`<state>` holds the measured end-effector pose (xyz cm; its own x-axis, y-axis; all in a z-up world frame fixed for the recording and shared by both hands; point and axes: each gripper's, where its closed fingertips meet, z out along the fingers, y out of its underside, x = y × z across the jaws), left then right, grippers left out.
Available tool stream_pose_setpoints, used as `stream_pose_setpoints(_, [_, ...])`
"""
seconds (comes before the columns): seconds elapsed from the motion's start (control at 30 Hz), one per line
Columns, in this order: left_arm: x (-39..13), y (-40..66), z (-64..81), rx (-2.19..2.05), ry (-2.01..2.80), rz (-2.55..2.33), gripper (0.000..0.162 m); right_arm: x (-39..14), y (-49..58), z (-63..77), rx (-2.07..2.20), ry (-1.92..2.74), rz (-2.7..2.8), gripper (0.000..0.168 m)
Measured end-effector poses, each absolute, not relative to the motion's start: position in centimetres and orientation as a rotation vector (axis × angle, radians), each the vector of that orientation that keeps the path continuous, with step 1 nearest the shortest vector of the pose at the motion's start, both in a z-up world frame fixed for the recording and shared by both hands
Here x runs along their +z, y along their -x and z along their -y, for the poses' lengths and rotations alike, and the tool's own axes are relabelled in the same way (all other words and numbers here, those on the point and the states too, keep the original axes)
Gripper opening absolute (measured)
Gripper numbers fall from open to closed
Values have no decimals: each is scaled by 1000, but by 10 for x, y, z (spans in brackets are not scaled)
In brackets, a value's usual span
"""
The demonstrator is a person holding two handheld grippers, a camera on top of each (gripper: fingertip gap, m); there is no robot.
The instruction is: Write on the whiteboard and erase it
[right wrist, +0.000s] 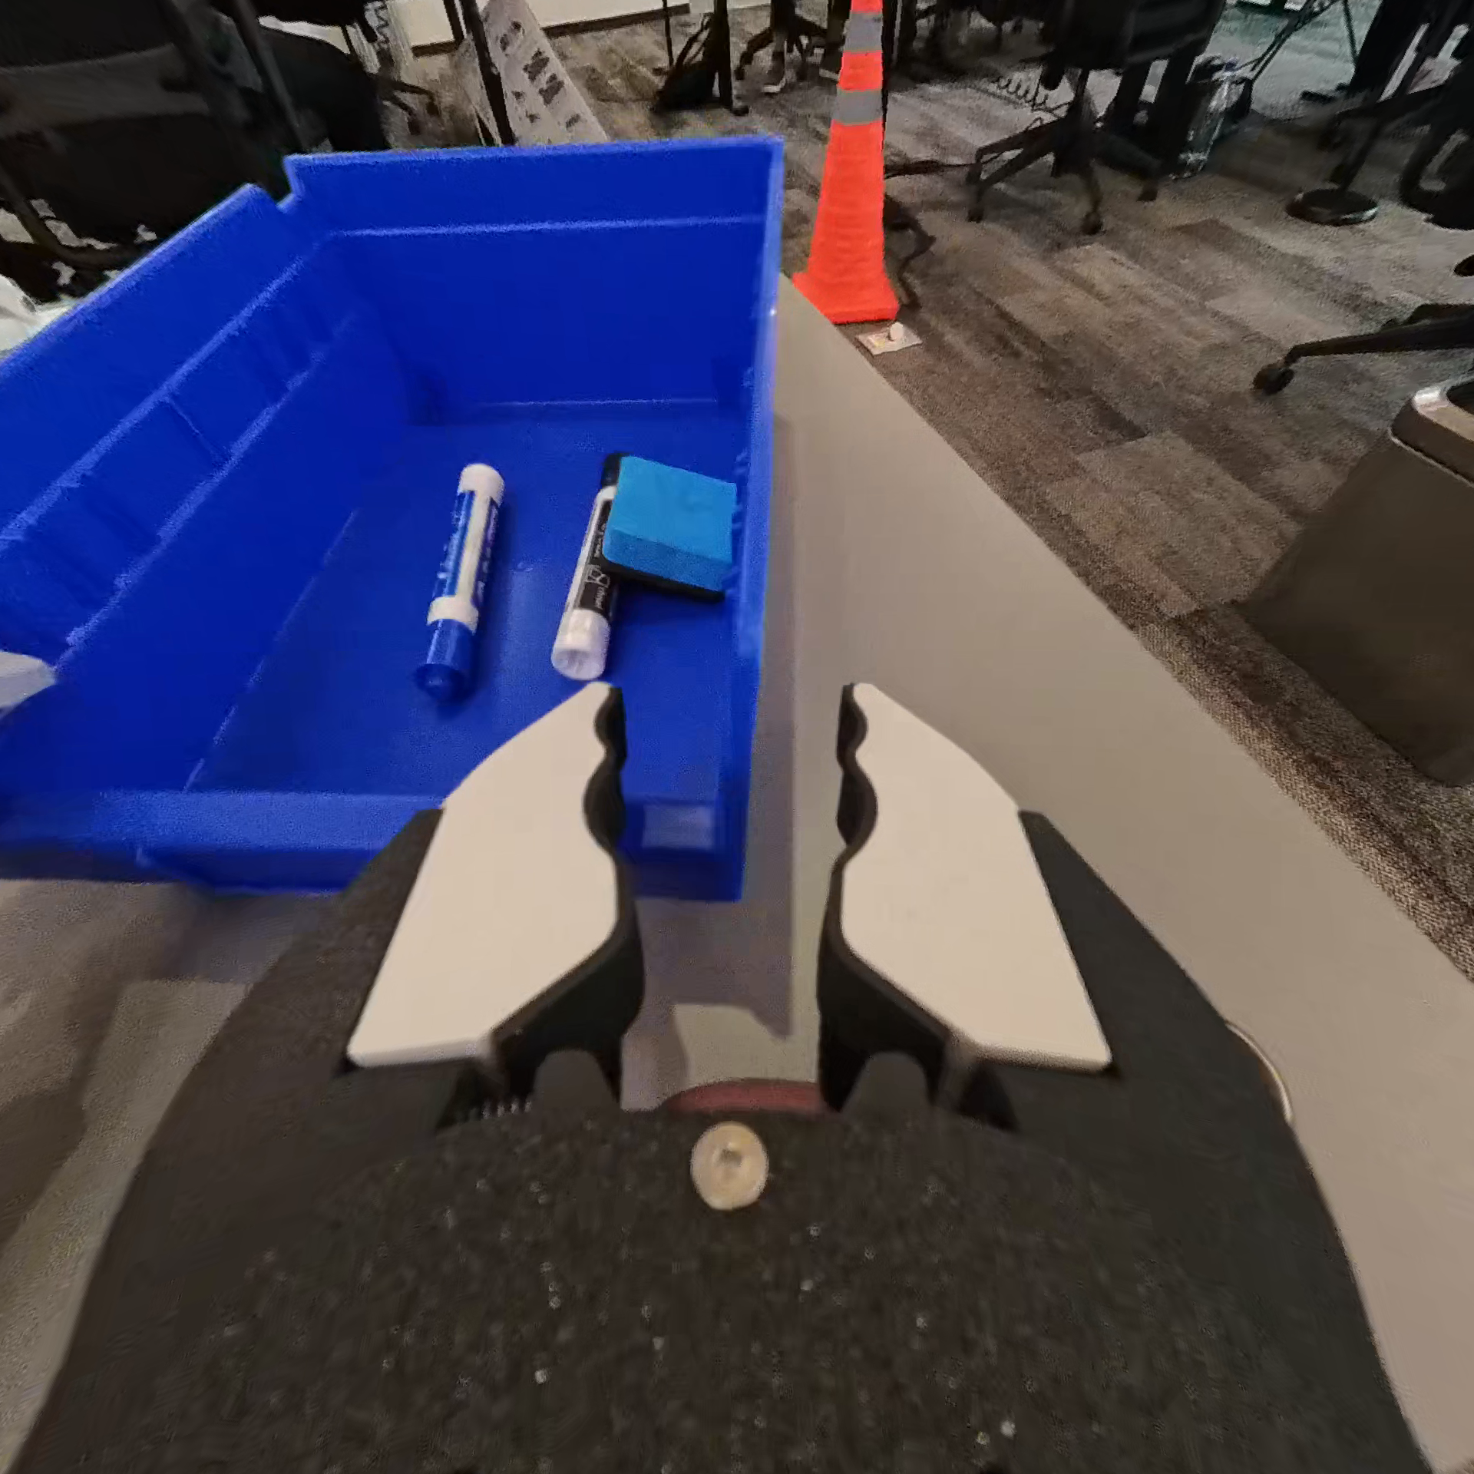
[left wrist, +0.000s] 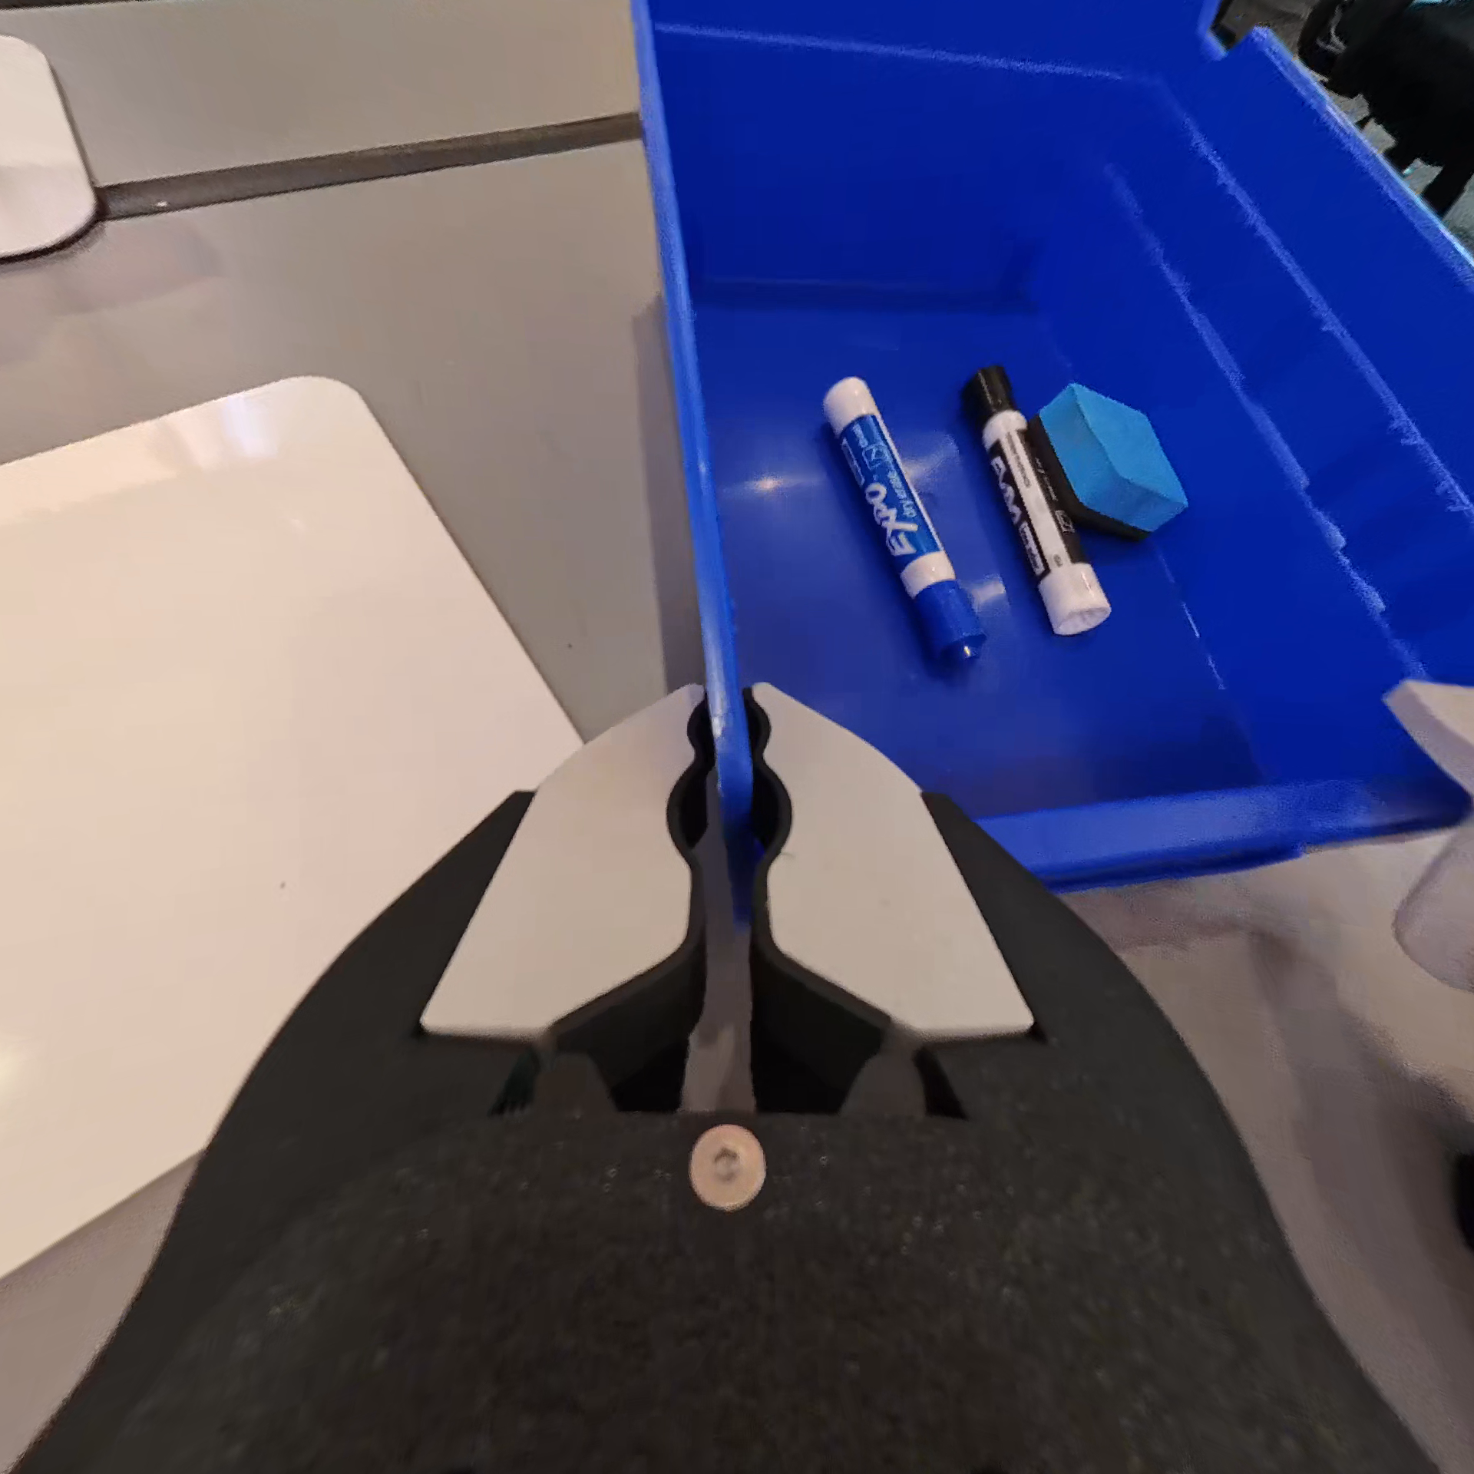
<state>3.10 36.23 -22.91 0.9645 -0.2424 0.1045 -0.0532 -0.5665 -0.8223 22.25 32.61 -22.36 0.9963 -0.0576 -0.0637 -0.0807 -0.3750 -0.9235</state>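
Observation:
A blue bin (left wrist: 877,199) stands on the grey table, to the right of a white whiteboard (left wrist: 199,638). In the bin lie a blue marker (left wrist: 881,510), a black marker (left wrist: 1029,510) and a light-blue eraser (left wrist: 1109,459). My left gripper (left wrist: 727,698) is shut on the bin's left wall near the front corner. My right gripper (right wrist: 730,694) is open; the bin's (right wrist: 518,263) right wall stands between its fingers without touching either pad. The right wrist view also shows the blue marker (right wrist: 467,566), the black marker (right wrist: 590,574) and the eraser (right wrist: 670,526).
The grey table (right wrist: 1037,718) runs to an edge on the right, with carpet floor beyond. An orange cone (right wrist: 853,183) and office chairs stand on the floor behind. A white object (left wrist: 32,159) sits at the table's far left.

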Motion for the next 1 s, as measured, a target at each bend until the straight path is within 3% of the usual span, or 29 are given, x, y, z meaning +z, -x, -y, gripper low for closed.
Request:
stream_pose_setpoints(0.07, [-229,-26,-354,-260,2158,-213,4,-225,-212,-328,71,1967,-64,39])
stream_pose_setpoints(0.17, [-227,-15,-344,-227,2153,-189,3,-219,-208,-322,55,1959,-73,3])
stream_pose_setpoints(0.53, [-172,152,-269,-33,2050,-56,3,-175,-48,-277,187,1815,141,4])
stream_pose_setpoints(0.77, [-192,259,-198,105,2097,91,3,-207,67,-238,291,1874,338,5])
stream_pose_setpoints(1.0, [-229,274,-173,50,2108,81,8,-219,92,-228,294,1883,495,8])
